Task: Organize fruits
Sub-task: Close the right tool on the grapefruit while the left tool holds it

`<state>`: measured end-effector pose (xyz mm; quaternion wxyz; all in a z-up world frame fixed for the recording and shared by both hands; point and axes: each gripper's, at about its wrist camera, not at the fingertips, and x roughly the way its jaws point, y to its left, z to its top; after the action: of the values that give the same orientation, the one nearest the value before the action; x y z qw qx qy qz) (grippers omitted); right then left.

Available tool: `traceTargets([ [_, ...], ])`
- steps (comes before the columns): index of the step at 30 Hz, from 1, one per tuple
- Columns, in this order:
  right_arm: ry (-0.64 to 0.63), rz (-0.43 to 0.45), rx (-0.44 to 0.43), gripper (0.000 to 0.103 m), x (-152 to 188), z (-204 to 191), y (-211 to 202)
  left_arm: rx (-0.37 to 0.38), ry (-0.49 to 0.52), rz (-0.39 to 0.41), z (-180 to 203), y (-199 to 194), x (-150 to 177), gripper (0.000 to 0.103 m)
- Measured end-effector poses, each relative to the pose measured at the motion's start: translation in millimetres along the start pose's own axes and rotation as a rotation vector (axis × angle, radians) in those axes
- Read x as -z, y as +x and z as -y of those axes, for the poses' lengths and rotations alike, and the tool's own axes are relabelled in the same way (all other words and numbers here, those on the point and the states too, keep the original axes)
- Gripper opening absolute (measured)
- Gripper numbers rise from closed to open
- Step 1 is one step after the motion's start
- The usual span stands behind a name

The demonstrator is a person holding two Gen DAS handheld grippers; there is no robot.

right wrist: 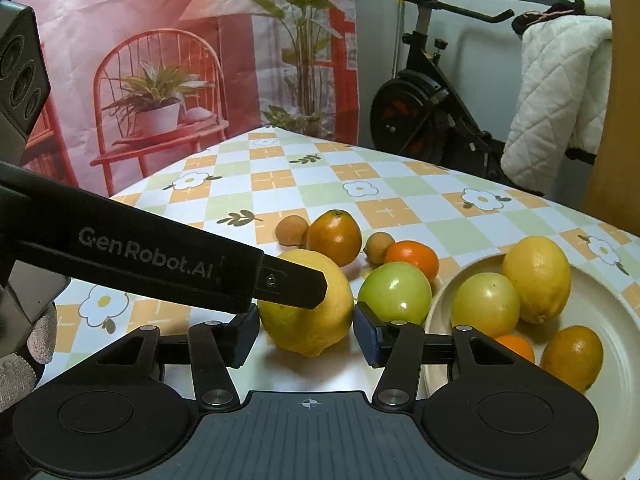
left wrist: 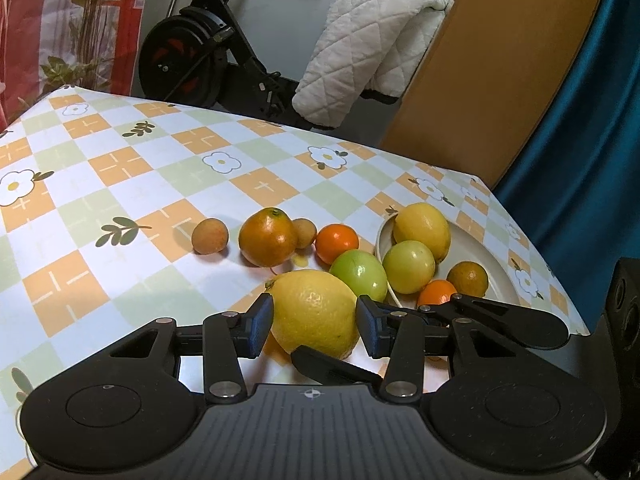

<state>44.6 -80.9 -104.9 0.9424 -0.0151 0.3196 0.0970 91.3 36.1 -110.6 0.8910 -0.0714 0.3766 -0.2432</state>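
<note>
My left gripper (left wrist: 315, 326) and right gripper (right wrist: 306, 330) both straddle the big lemon (left wrist: 316, 312) on the checked tablecloth (left wrist: 120, 184). Each pair of jaws stands apart around it; whether the pads actually press its skin I cannot tell. The lemon sits near me, just left of the white plate (right wrist: 600, 312). A green fruit (right wrist: 394, 292) lies between lemon and plate rim. On the plate rest another lemon (right wrist: 536, 276), a yellow-green fruit (right wrist: 486, 304) and two small oranges. Farther off lie a large orange (left wrist: 268, 242), a small orange (left wrist: 337, 242) and two brown fruits.
</note>
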Motion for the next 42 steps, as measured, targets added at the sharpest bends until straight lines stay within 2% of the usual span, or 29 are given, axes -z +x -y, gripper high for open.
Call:
traceTargets([
  [16, 0.061, -0.015, -0.027, 0.047, 16.7, 5.2, -27.7, 0.01, 0.01, -0.026, 15.5, -8.9, 15.8, 0.048],
  [42, 0.07, -0.006, -0.019, 0.048, 18.9, 6.2, -27.4, 0.017, 0.0, 0.009, 14.5, -8.9, 23.0, 0.053],
])
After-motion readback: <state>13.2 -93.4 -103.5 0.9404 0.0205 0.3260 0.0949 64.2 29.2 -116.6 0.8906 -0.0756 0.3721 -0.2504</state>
